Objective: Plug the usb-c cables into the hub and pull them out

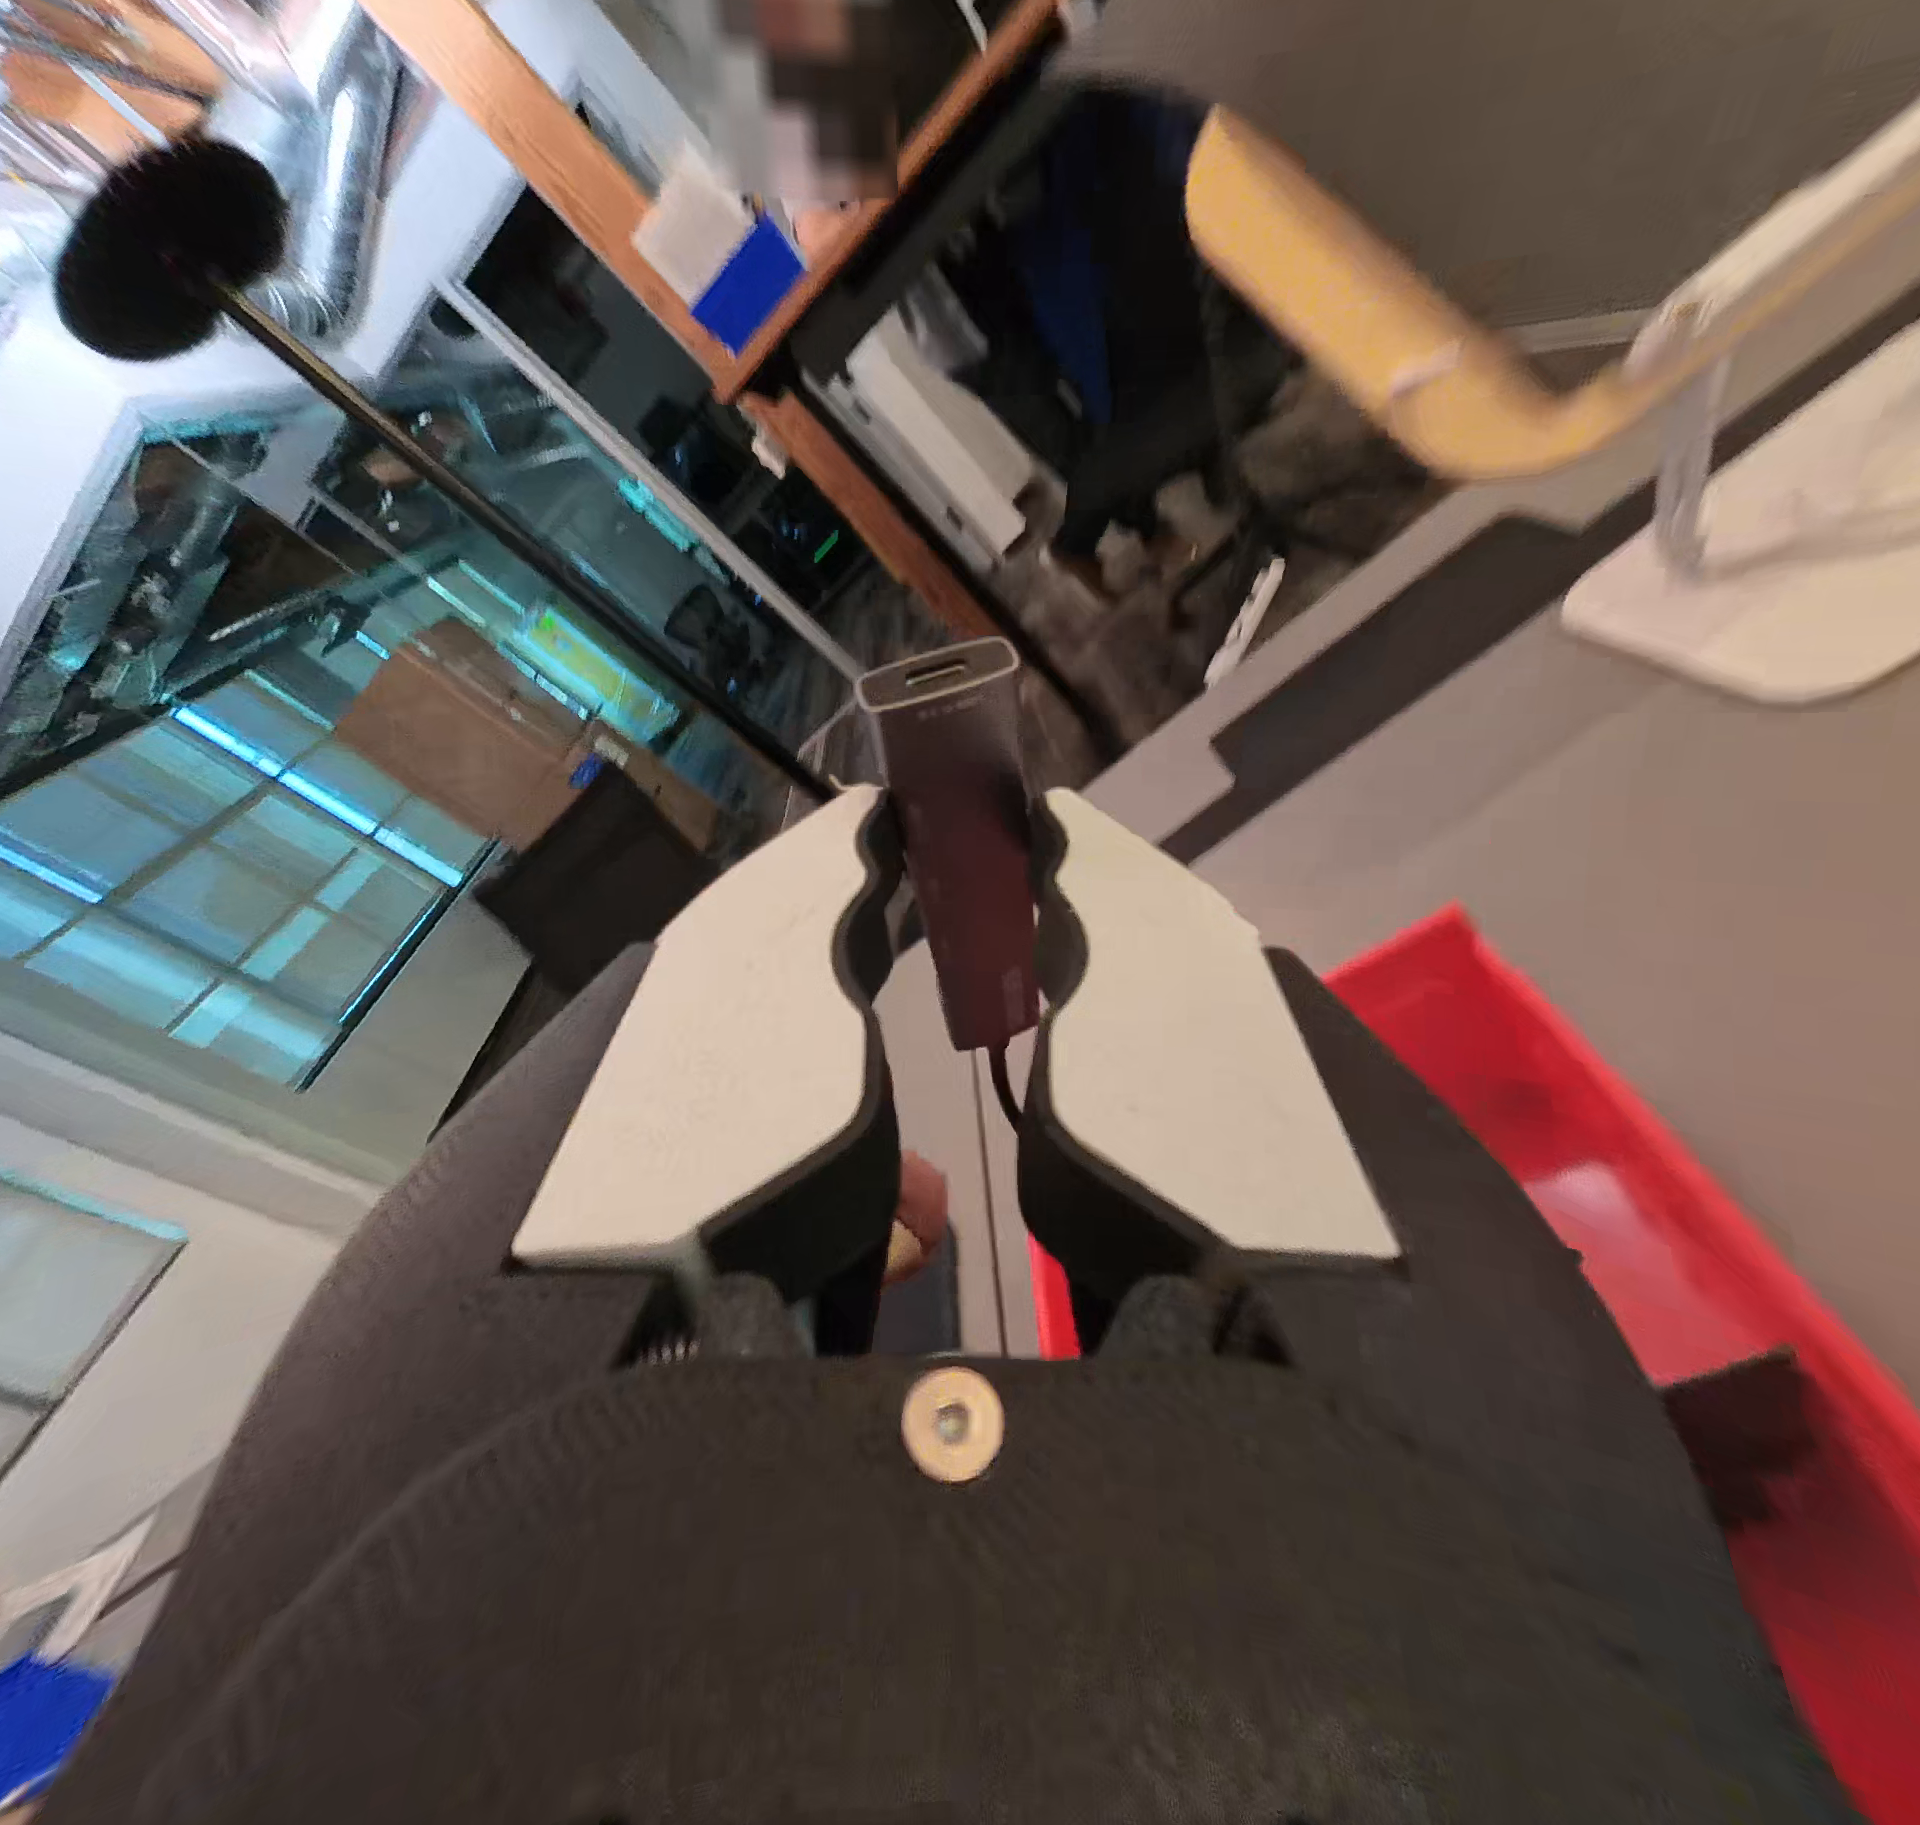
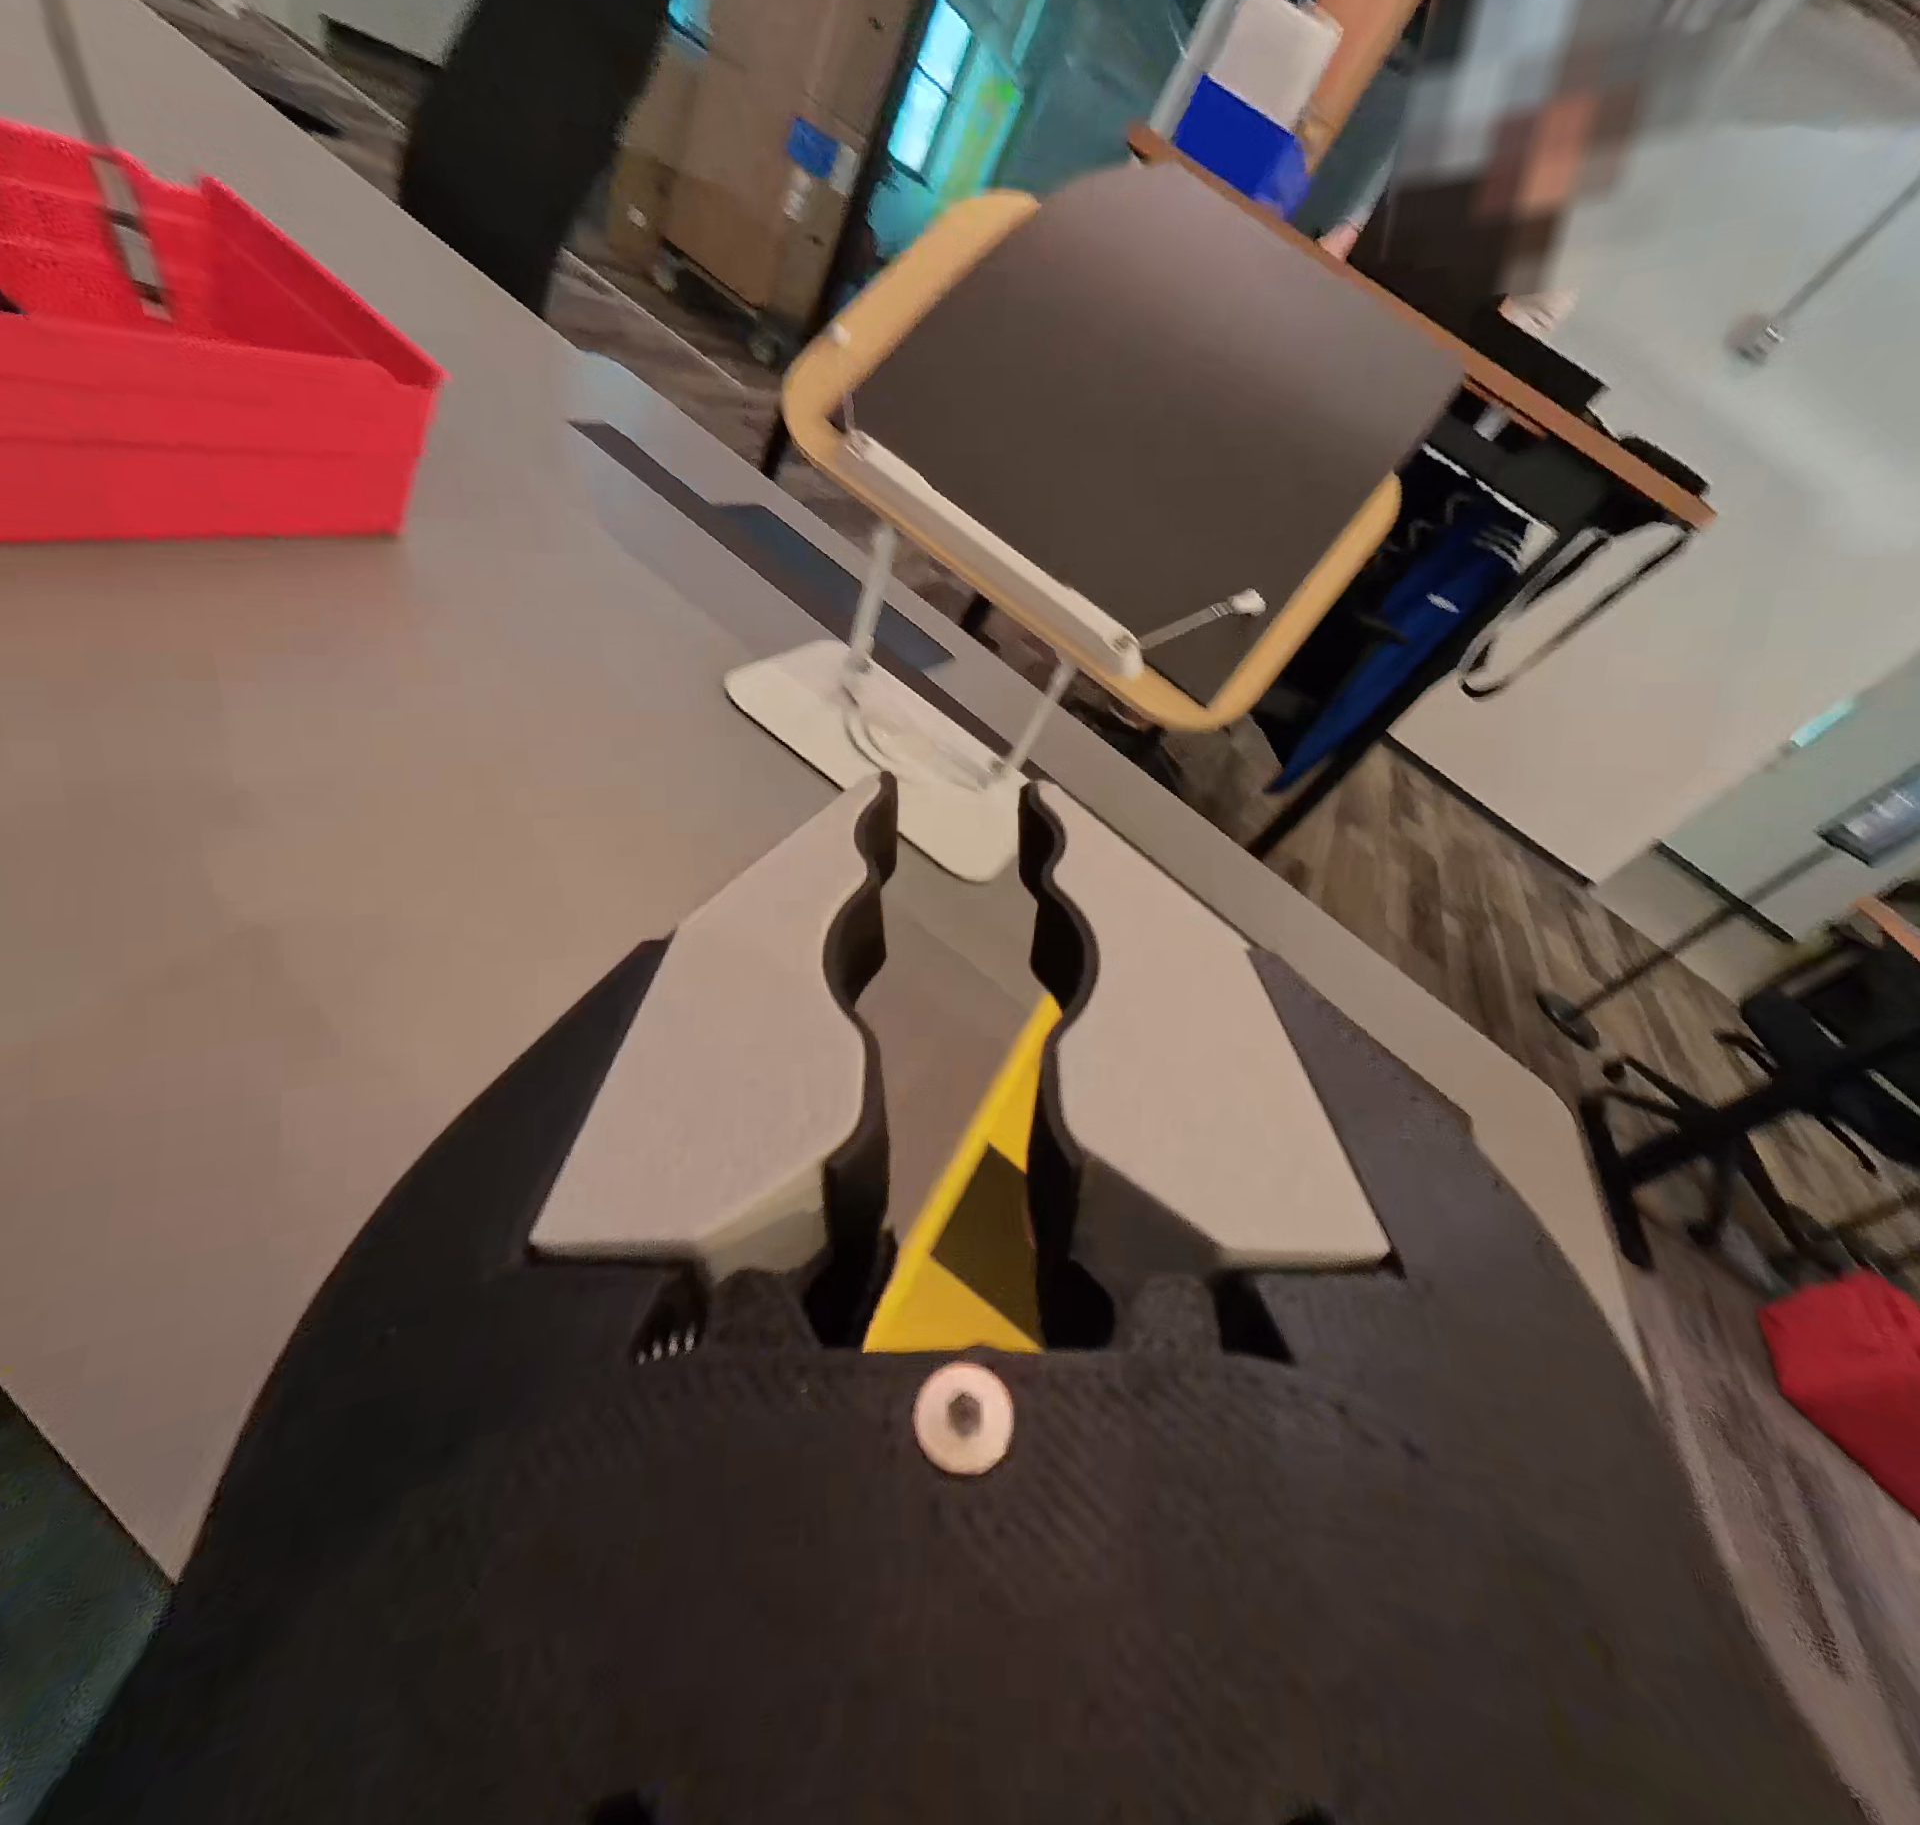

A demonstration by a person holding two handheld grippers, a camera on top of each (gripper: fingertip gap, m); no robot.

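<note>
The left gripper point(image 1: 961, 809) is clenched on the slim dark-maroon metal hub point(image 1: 961, 840), pinching its long sides between the grey fingertips and holding it lifted above the grey tabletop point(image 1: 1558, 840). The hub's far end, with a silver-rimmed port, points away from the camera, and nothing sits in that port. A thin dark lead point(image 1: 1006, 1084) runs out of the hub's near end, back between the fingers. To the right, a red plastic tray point(image 1: 1558, 1100) lies close by on the tabletop.

The right gripper point(image 2: 956, 809) is released: its jaws stand a modest gap apart with nothing between them, hovering over the tabletop, near the white base of a tan-framed dark panel on a stand point(image 2: 1132, 425). The red tray sits far to the left in this view. No loose usb-c cable shows in either view.

By my reading, the work is at an unplugged stage: the hub is secured, but whether plugging is yet to begin or the pulling out is over cannot be told.
</note>
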